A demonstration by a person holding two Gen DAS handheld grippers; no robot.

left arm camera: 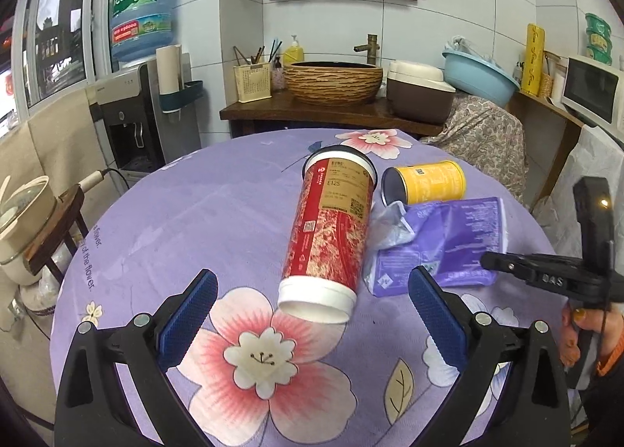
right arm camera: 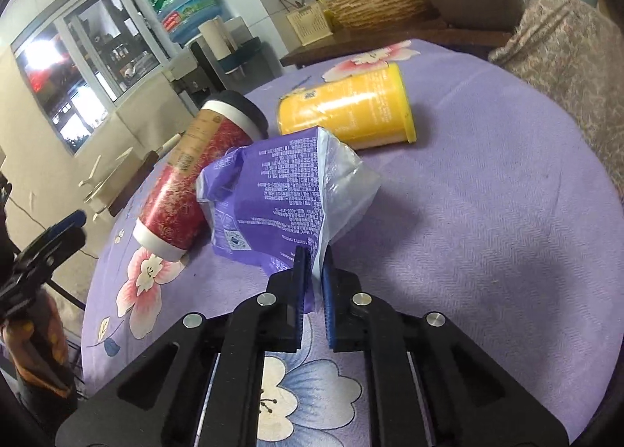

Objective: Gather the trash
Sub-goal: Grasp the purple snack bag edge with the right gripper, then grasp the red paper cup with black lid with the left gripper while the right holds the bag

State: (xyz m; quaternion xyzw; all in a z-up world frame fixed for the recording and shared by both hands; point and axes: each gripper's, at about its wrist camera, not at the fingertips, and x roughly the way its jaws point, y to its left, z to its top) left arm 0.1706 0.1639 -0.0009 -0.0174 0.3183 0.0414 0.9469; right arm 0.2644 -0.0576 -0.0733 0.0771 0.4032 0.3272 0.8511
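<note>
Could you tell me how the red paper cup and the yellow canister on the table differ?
The red paper cup is taller and slimmer, white-banded at both ends; the yellow canister is shorter and plain yellow. The cup's base points toward the left-wrist camera, while the canister lies crosswise, its dark end toward the cup. Both lie on their sides beside the purple wrapper.

on the bench [left arm camera: 187,213] a tall cup [left arm camera: 331,228] lies on its side, its lid end toward the far edge and its base toward the left claw [left arm camera: 312,314], which hangs over the near part of the bench with the cup's base between its fingers' line. just right of the cup lies a crumpled wrapper [left arm camera: 440,240], touching it, with a can [left arm camera: 427,182] on its side just behind the wrapper. the right claw [right arm camera: 314,275] pinches the wrapper's near edge; a sink basin [left arm camera: 333,80] sits on a counter behind the bench.
</note>
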